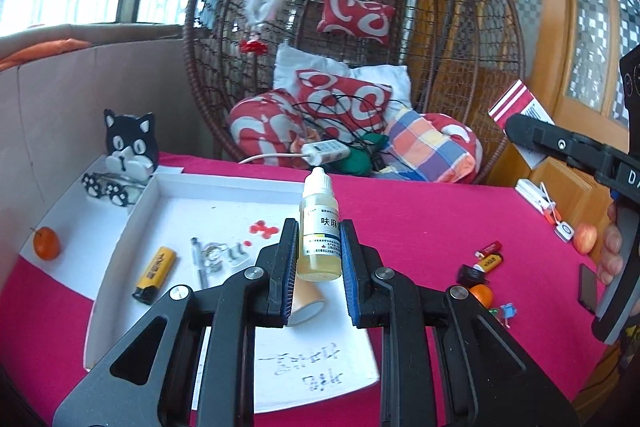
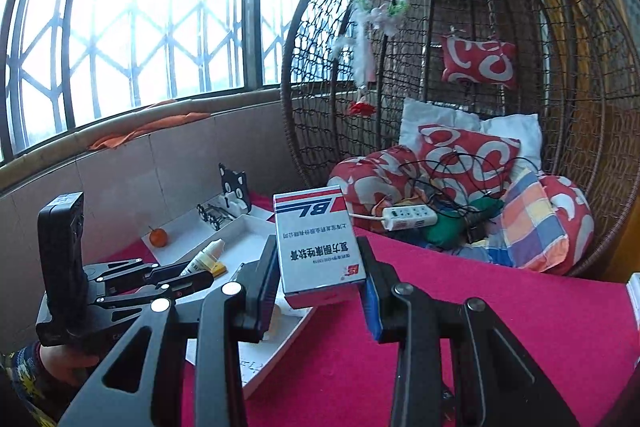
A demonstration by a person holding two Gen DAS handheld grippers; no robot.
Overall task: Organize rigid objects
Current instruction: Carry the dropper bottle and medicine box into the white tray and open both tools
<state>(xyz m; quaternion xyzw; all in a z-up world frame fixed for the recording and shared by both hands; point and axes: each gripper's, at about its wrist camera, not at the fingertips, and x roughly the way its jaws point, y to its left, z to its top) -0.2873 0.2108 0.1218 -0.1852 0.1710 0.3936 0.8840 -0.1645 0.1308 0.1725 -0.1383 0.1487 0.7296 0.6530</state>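
A: What's the biggest thing around?

B: A wicker egg chair fills the upper centre of the left wrist view, piled with red-and-white cushions. Below it runs the bench under a magenta cloth. A white tray sits at lower left on it.

A: Anything in the way?

B: In the tray, a paper cup lies on its side right under the left gripper. One yellow lighter lies at the tray's left.

A: What's held?

B: The left gripper's fingers are clenched on a dropper bottle, centre frame above the tray, upright, cap toward the top. The right gripper grasps a medicine box, centre of the right wrist view, long axis running up the frame, lettering upside down.

A: Counts?

B: One bottle, one box. Two oranges: one far left outside the tray, one lower right, near two small lighters. One cat-shaped stand stands behind the tray.
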